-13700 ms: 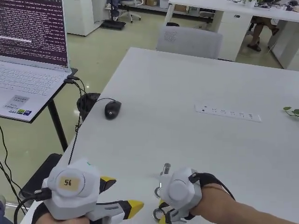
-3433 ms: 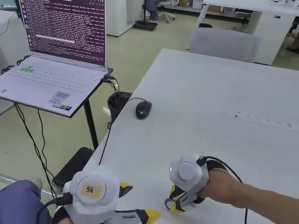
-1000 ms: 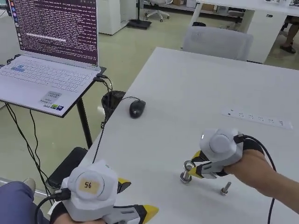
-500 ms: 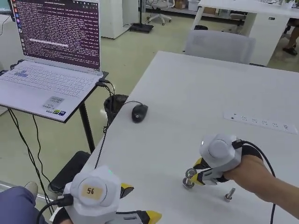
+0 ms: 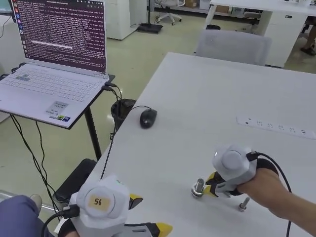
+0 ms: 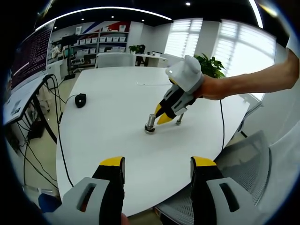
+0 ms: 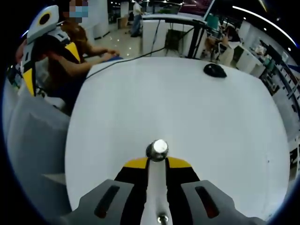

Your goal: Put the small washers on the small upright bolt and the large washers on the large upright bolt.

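So here's where it's at: the right hand-held gripper [image 5: 209,186] is sitting right up against the large upright bolt [image 5: 198,187], which stands near the near edge of the counter [image 5: 197,98]. In the right gripper view the bolt's round top [image 7: 158,149] is dead ahead, just off the jaw tips. The bolt's long axis runs straight up, and the gripper comes at it from the side, angled down. The jaws are drawn close with just a thin slot between them. Honestly can't tell if they're fully closed or nipping anything.

The small upright bolt [image 5: 243,203] is just beside the large one, tucked under the right hand. The left hand-held gripper [image 6: 157,164] hangs at the near left corner with its jaws spread wide and nothing in them, well apart from both bolts. So the right one is clearly the nearer of the two.

Compared with half a second back, a washer was riding up at the bolt's top by the jaw tips. Now the top looks bare and there's a wider ring at the foot, which I'd guess is the large washer [image 6: 150,130] dropped home. Much earlier both grippers were crowded at the near edge.

Next move looks like backing straight off without bumping the bolt.
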